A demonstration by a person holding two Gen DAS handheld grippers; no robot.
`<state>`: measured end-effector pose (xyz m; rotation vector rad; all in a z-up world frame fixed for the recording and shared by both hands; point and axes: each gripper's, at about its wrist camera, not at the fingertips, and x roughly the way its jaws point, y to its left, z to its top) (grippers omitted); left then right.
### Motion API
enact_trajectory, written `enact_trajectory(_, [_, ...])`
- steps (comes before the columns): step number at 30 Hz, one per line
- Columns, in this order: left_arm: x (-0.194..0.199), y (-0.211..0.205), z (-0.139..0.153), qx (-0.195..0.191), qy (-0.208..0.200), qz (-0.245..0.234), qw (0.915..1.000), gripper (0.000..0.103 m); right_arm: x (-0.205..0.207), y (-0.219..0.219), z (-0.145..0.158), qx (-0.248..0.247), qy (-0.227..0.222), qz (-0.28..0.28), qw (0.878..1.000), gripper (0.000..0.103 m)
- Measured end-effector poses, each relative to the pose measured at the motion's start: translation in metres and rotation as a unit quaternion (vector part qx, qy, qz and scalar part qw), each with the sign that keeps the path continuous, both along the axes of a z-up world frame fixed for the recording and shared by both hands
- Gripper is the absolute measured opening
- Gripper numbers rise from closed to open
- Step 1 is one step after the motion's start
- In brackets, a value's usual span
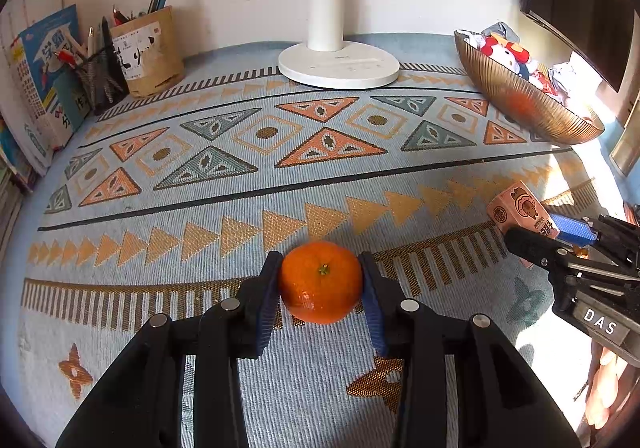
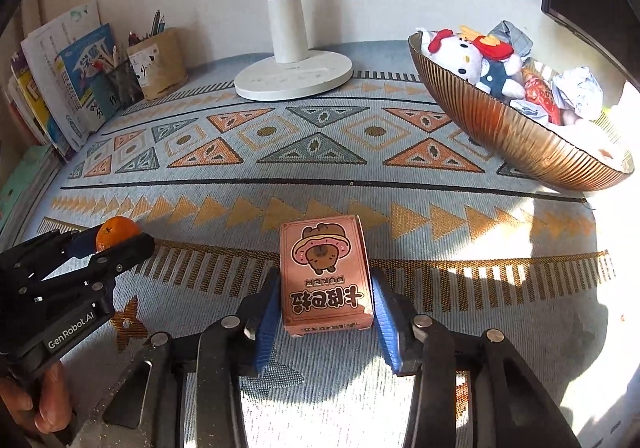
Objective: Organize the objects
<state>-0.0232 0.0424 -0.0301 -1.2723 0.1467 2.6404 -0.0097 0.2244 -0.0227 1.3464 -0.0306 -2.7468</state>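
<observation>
An orange mandarin (image 1: 320, 284) sits between the blue pads of my left gripper (image 1: 320, 272), which is shut on it just above the patterned cloth (image 1: 280, 176). The right wrist view shows that same gripper (image 2: 114, 238) at the left with the mandarin (image 2: 116, 232) in it. A pink poker card box (image 2: 324, 268) with a cartoon animal is clamped by my right gripper (image 2: 326, 288), pads against both long sides. Seen from the left wrist, the box (image 1: 516, 204) and right gripper (image 1: 536, 224) are at the right edge.
A ribbed copper bowl (image 2: 500, 136) at the back right holds plush toys and crumpled paper. A white lamp base (image 2: 292, 78) stands at the back centre. Pen holders (image 1: 152, 52) and upright books (image 1: 44, 80) line the back left. A person's hand (image 2: 44, 404) grips the left handle.
</observation>
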Motion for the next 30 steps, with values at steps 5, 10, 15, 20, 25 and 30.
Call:
enact_trajectory(5, [0.003,0.009,0.005,-0.003,0.005,-0.015,0.9999,0.034,0.017,0.014,0.009,-0.046,0.007,0.012,0.999,0.041])
enact_trajectory(10, [-0.008,0.046,0.046,0.003,0.037,-0.057,0.9977,0.034,0.033,0.071,0.069,-0.057,0.077,-0.046,0.994,0.041])
enact_trajectory(15, [-0.043,0.112,0.094,0.031,0.077,-0.108,0.9907,0.034,0.021,0.149,0.136,-0.036,0.155,-0.162,0.974,0.041])
enact_trajectory(20, [-0.085,0.177,0.108,0.063,0.095,-0.14,0.9836,0.034,-0.017,0.213,0.156,-0.037,0.176,-0.249,0.952,0.041])
enact_trajectory(25, [-0.105,0.239,0.09,0.036,0.098,-0.172,0.9796,0.034,-0.057,0.26,0.133,-0.065,0.146,-0.289,0.944,0.041])
enact_trajectory(30, [-0.12,0.265,0.079,0.055,0.091,-0.192,0.9756,0.037,-0.078,0.284,0.115,-0.102,0.129,-0.284,0.945,0.044])
